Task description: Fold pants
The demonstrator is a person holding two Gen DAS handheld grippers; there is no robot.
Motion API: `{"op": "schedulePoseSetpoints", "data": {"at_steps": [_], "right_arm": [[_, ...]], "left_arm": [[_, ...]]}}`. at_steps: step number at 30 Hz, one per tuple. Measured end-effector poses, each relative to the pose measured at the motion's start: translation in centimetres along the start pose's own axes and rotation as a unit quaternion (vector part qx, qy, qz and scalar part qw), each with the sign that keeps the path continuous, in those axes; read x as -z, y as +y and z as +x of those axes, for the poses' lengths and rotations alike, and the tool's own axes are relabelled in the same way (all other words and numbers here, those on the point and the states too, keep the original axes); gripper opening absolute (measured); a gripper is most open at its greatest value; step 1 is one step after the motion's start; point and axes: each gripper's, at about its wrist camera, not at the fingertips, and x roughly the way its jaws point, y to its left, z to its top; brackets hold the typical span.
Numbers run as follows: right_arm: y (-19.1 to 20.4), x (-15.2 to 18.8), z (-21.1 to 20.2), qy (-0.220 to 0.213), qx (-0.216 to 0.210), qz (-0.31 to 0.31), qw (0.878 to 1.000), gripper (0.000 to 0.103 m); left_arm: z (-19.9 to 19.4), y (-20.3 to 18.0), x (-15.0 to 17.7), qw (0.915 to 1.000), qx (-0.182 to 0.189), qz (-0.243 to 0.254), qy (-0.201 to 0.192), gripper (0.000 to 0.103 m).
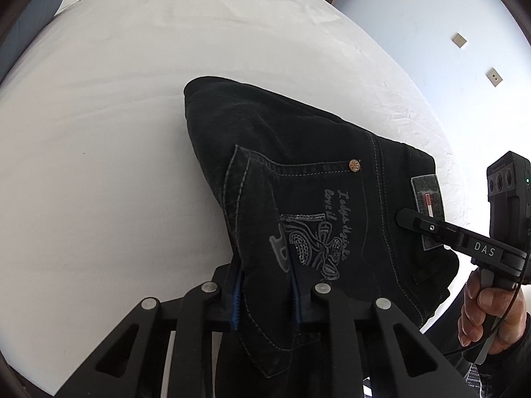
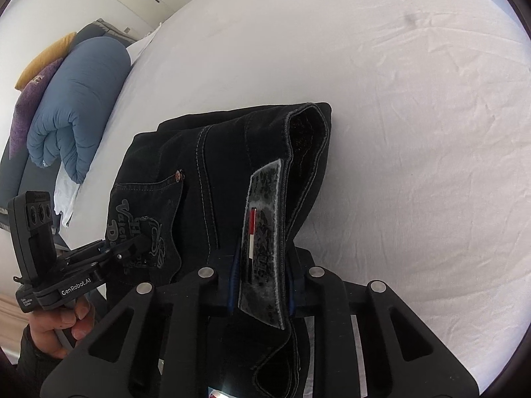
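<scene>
Black jeans (image 1: pixel 298 139) lie bunched and folded on a white bed sheet (image 1: pixel 132 99). My left gripper (image 1: pixel 265 298) is shut on the fabric at the embroidered back pocket (image 1: pixel 315 232), which sits pinched between the blue pads. My right gripper (image 2: pixel 262 285) is shut on the waistband at the grey label patch (image 2: pixel 265 215), with the jeans (image 2: pixel 232 152) spreading away from it. In the left wrist view the right gripper (image 1: pixel 406 219) reaches onto the patch (image 1: pixel 428 195) from the right, held by a hand (image 1: pixel 488 311). In the right wrist view the left gripper (image 2: pixel 142 238) grips the pocket.
White sheet (image 2: pixel 398 132) stretches around the jeans on all sides. A rolled blue duvet (image 2: pixel 76 106) with purple and yellow pillows (image 2: pixel 30 99) lies past the bed's left edge. A pale wall with two outlets (image 1: pixel 459 40) stands beyond the bed's right edge.
</scene>
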Motion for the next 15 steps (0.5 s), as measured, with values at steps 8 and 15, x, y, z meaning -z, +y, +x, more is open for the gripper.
{"op": "schedulePoseSetpoints", "data": {"at_steps": [8, 15], "right_arm": [[1.4, 0.0, -3.2, -0.035, 0.004, -0.047, 0.998, 0.014], [0.1, -3.6, -5.4, -0.049, -0.049, -0.032, 0.997, 0.014]], "left_arm": [[-1.1, -1.3, -1.6, 0.9996, 0.000, 0.006, -0.027, 0.018], [-3.2, -1.4, -5.1, 0.9976, 0.023, 0.007, -0.065, 0.018]]}}
